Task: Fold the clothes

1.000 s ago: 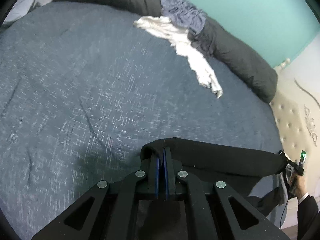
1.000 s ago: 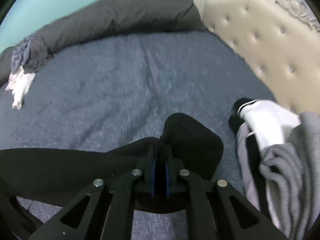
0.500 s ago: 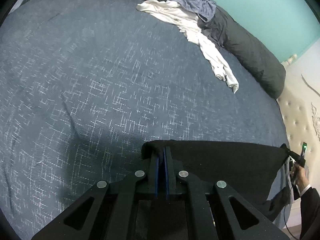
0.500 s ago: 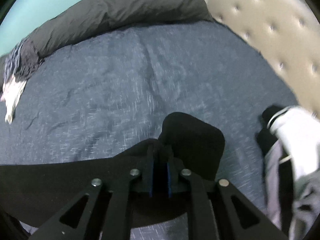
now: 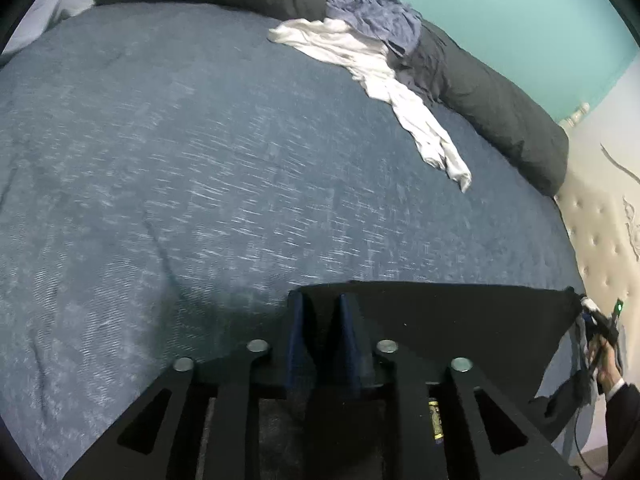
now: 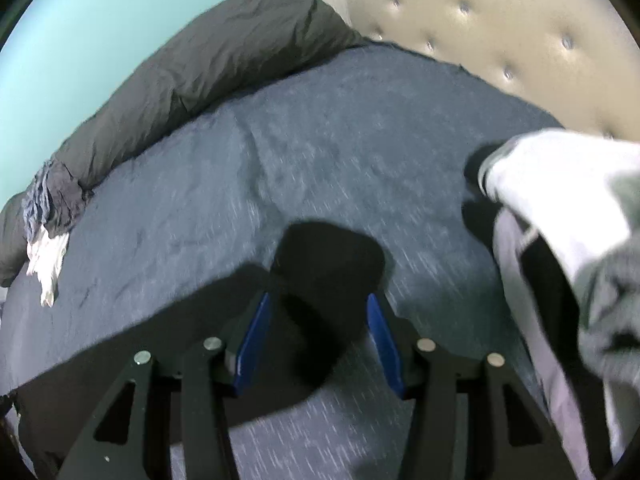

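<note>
So this looks like the lay-down step: the black garment [image 5: 440, 320] is spread along the near edge of the blue bedspread [image 5: 240, 184], right under both tools. The left gripper [image 5: 320, 320] and right gripper [image 6: 318, 324] are both opening, cloth between the jaws but not pinched. Next I'd guess pull back, then re-grab an edge to fold it over.

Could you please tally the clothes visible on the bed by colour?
Black: 1, the black garment spread at the fingers.
White: 2, the white shirt and white top.
Blue-purple: 1, crumpled cloth.
Grey: 1, knit.
Total: 5
</note>
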A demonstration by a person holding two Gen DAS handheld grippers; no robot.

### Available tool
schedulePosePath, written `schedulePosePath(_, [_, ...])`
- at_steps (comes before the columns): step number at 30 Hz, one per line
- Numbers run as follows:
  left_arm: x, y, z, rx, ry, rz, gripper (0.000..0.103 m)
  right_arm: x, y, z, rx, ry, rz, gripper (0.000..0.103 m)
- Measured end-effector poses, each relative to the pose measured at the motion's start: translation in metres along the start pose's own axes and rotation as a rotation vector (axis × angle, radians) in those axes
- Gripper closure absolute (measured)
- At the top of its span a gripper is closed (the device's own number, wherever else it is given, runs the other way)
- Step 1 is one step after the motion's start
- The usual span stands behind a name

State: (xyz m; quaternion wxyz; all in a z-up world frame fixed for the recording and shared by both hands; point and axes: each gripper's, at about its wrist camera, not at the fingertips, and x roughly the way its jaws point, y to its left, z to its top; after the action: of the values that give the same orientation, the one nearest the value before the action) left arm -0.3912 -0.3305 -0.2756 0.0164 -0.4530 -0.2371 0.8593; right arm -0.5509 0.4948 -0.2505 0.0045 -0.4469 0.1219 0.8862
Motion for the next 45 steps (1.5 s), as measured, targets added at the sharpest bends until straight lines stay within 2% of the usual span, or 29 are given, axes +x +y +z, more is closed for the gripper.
schedulePosePath(1, [-0.004, 0.004, -0.001, -0.022, -0.011, 0.001, 0.062, 0.004, -0.003, -0.004, 0.017, 0.016, 0.008, 0.047])
schedulePosePath(2, [-0.008, 0.009, -0.003, -0.047, -0.019, -0.004, 0.059, 0.007, -0.007, -0.007, 0.039, 0.028, 0.016, 0.045])
schedulePosePath(6, [-0.015, 0.015, -0.019, -0.061, 0.005, -0.016, 0.058, 0.020, -0.018, -0.017, 0.111, 0.040, 0.035, 0.042])
schedulePosePath(12, [-0.016, 0.017, -0.038, -0.064, 0.019, -0.006, 0.058, 0.026, -0.032, -0.014, 0.230, -0.052, 0.097, 0.043])
schedulePosePath(14, [-0.016, 0.018, -0.040, -0.066, 0.020, -0.001, 0.058, 0.027, -0.036, -0.012, 0.255, -0.079, 0.113, 0.056])
schedulePosePath(16, [-0.016, 0.018, -0.040, -0.064, 0.021, 0.003, 0.058, 0.032, -0.029, -0.009, 0.214, -0.069, 0.102, 0.087])
schedulePosePath(18, [-0.015, 0.018, -0.040, -0.061, 0.026, 0.007, 0.058, 0.035, -0.018, -0.009, 0.146, -0.061, 0.080, 0.097])
schedulePosePath(20, [-0.015, 0.017, -0.040, -0.059, 0.028, 0.010, 0.058, 0.020, -0.013, -0.010, 0.106, -0.123, 0.061, 0.099])
schedulePosePath(23, [-0.015, 0.015, -0.040, -0.054, 0.032, 0.010, 0.058, -0.019, -0.002, -0.010, 0.030, -0.252, 0.004, 0.099])
schedulePosePath(25, [-0.016, 0.013, -0.041, -0.050, 0.035, 0.007, 0.058, -0.053, 0.011, -0.010, -0.064, -0.356, -0.098, 0.099])
schedulePosePath(27, [-0.017, 0.012, -0.043, -0.052, 0.037, 0.007, 0.058, -0.074, 0.022, -0.011, -0.122, -0.394, -0.149, 0.099])
schedulePosePath(28, [-0.018, 0.012, -0.044, -0.056, 0.037, 0.005, 0.058, -0.075, 0.024, -0.010, -0.131, -0.376, -0.169, 0.099])
schedulePosePath(31, [-0.023, 0.009, -0.047, -0.068, 0.034, -0.006, 0.058, -0.044, 0.010, -0.004, -0.065, -0.158, -0.191, 0.097])
schedulePosePath(34, [-0.028, 0.004, -0.050, -0.052, 0.046, -0.009, 0.058, -0.022, -0.003, -0.012, -0.066, -0.066, -0.245, 0.093])
schedulePosePath(38, [-0.032, 0.001, -0.051, -0.033, 0.060, -0.010, 0.058, -0.029, -0.028, -0.017, -0.019, -0.078, -0.273, 0.088])
schedulePosePath(40, [-0.032, 0.001, -0.051, -0.031, 0.061, -0.010, 0.057, -0.039, -0.042, -0.017, 0.006, -0.113, -0.256, 0.071])
schedulePosePath(42, [-0.031, 0.000, -0.052, -0.033, 0.063, -0.012, 0.056, -0.045, -0.050, -0.018, 0.003, -0.123, -0.238, 0.063])
schedulePosePath(45, [-0.026, -0.003, -0.054, -0.037, 0.066, -0.018, 0.056, -0.040, -0.050, -0.021, -0.031, -0.080, -0.191, 0.063])
